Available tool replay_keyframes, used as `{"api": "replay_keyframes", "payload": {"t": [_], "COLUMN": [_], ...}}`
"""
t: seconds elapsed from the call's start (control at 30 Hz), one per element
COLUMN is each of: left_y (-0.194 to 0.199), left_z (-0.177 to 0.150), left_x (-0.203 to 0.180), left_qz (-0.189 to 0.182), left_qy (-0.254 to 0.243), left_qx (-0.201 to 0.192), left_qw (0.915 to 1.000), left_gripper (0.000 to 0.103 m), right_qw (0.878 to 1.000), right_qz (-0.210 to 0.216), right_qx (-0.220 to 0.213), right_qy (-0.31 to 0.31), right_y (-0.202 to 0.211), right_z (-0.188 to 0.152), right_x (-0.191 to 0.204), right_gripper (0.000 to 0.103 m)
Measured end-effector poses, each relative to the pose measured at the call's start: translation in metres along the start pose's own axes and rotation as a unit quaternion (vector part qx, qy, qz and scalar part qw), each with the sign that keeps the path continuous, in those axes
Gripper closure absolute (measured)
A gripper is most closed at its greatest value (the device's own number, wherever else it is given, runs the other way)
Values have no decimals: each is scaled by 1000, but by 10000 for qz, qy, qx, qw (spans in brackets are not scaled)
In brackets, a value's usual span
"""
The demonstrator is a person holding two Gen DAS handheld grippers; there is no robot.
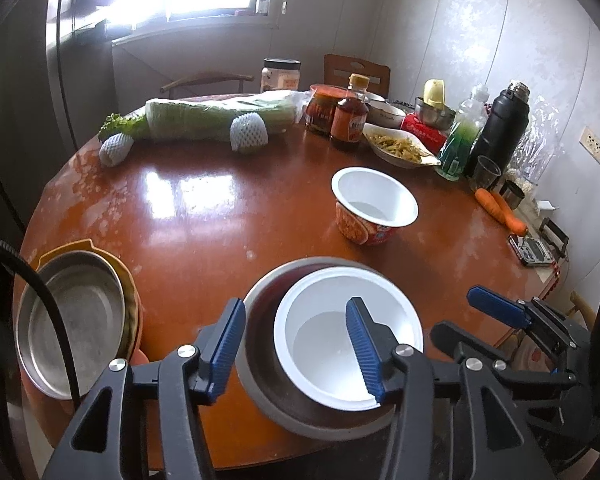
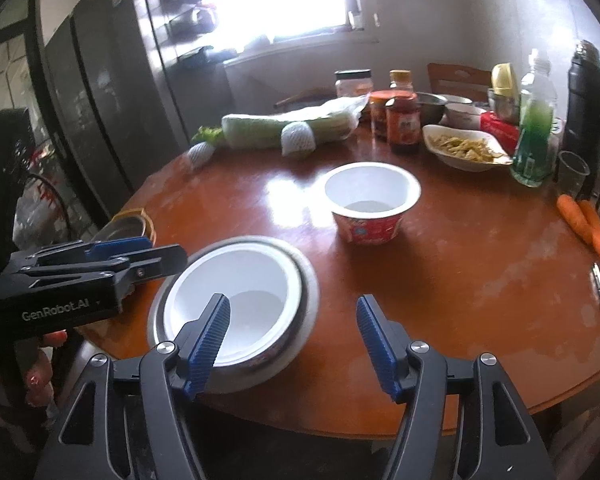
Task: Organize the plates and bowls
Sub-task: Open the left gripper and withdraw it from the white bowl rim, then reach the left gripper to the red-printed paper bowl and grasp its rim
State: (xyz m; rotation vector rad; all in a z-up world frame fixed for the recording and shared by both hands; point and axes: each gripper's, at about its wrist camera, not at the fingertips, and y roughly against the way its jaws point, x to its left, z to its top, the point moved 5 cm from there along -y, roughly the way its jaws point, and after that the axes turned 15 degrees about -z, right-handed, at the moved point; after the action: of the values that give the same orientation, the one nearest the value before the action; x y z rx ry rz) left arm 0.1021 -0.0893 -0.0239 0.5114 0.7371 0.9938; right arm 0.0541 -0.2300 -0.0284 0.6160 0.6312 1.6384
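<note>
Two paper noodle bowls are visible: one (image 1: 346, 340) nested inside a steel bowl (image 1: 260, 360) at the near edge of the round counter (image 1: 204, 216), the other (image 2: 371, 202) upright and alone toward the centre. Left gripper (image 1: 296, 348), fingers apart, straddles the nested pair's left rim, holding nothing. Right gripper (image 2: 294, 346), also spread and empty, hovers just right of the pair. A steel plate (image 1: 76, 320) lies on what appears to be a yellow dish at the left edge. Stacking seems under way; the next move probably calls for clamping the lone bowl's rim and nesting it.
</note>
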Motion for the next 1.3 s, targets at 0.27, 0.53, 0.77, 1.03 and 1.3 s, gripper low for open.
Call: {"api": "replay_keyframes", "payload": {"t": [0.27,0.53,0.77,1.03,1.3], "left_y": [-4,-20,-44,-76,-99], "left_z": [14,33,52,75,91], "left_x": [-3,-7,-8,-14,-8], "left_qz": [32,17,-23,-147,-195], "left_qy": [-57,-147,-204,-284,-165], "left_qx": [-55,-53,45,174,265], "left_qw": [10000,9999,9998,9993,9993], "left_gripper": [46,45,45,45,45], "right_qw": [9997,9993,9989,9990,9988], "right_qz": [-79,-116,-135,-202,-236], "right_qx": [-81,-170,-173,-133,30], "right_qy": [-195,-314,-404,-388,-431], "right_y": [-2,-12,-30,-54,-85], "right_z": [10,26,41,58,71], "right_x": [-17,-30,-43,-54,-65], "right_gripper": [35,29,29,29,29]}}
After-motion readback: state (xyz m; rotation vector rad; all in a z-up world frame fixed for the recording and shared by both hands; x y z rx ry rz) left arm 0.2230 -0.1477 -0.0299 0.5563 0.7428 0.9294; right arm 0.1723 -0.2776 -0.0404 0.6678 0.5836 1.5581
